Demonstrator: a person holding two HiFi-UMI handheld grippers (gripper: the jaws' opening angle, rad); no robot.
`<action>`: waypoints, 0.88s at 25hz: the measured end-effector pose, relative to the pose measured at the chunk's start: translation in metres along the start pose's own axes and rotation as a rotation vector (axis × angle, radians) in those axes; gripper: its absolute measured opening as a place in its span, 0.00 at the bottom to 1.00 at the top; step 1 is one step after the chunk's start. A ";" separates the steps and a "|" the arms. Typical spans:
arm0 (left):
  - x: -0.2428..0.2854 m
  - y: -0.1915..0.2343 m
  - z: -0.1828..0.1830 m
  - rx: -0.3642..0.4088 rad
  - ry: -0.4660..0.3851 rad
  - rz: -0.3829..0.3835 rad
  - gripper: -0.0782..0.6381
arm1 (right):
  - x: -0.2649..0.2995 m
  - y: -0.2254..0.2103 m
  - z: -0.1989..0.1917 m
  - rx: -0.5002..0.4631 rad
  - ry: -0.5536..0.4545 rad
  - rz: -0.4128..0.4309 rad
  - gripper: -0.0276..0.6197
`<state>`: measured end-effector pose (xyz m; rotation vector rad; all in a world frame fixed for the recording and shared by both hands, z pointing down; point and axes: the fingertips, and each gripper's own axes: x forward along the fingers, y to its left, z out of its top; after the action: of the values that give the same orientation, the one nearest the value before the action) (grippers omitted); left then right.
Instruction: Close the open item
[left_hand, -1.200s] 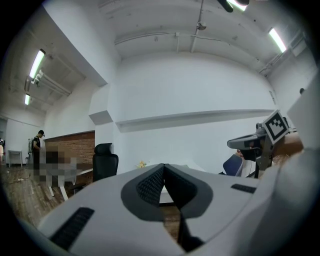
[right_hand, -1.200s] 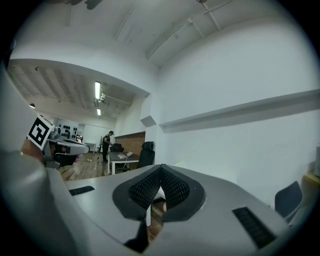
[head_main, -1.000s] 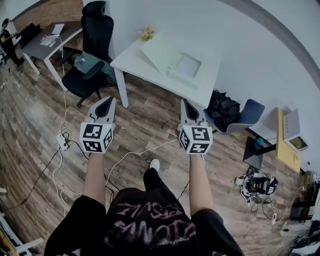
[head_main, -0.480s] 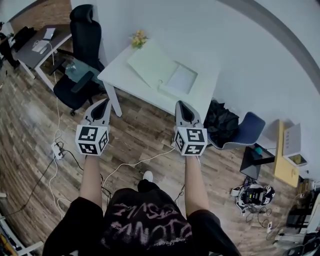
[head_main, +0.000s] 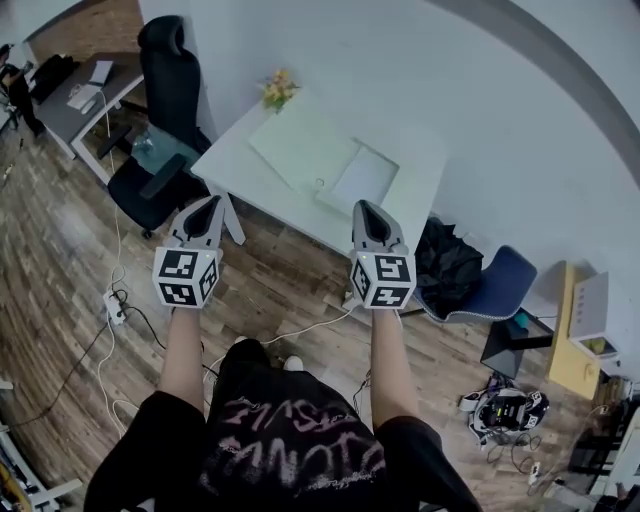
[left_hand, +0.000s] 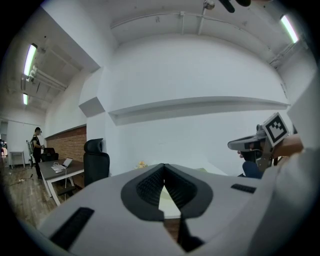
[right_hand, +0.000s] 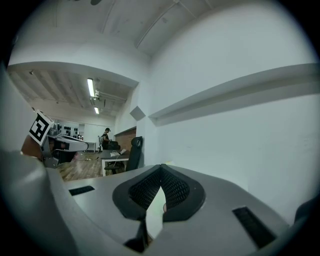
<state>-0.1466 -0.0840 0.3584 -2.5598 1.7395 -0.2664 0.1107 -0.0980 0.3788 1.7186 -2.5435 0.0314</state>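
Fingers closed on nothing, the left gripper (head_main: 211, 202) and right gripper (head_main: 366, 206) are hovering short of the worktop (head_main: 226, 160) bearing the open flat box (head_main: 302, 150), its lid likely light, stiff, inviting a free-edge hold.

2 grippers (head_main: 214, 202) (head_main: 366, 207), 2 chairs (head_main: 168, 62) (head_main: 497, 268), 2 tables (head_main: 236, 162) (head_main: 66, 102)

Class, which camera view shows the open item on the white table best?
The head view: the open item is seen whole from above on the white table, lid and base both visible. The left and right gripper views look low across the table and catch at most a pale sliver, too little to identify.
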 end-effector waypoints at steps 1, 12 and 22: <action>0.003 0.003 0.001 0.002 -0.001 0.007 0.11 | 0.005 0.000 0.001 -0.001 -0.002 0.006 0.06; 0.050 0.046 -0.002 0.004 -0.007 0.034 0.11 | 0.066 -0.011 0.003 -0.021 -0.016 0.013 0.05; 0.138 0.105 -0.022 -0.032 0.027 -0.014 0.11 | 0.158 -0.022 0.000 -0.034 0.028 -0.041 0.06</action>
<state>-0.1977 -0.2491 0.3837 -2.6033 1.7497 -0.2772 0.0727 -0.2526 0.3891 1.7444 -2.4743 0.0099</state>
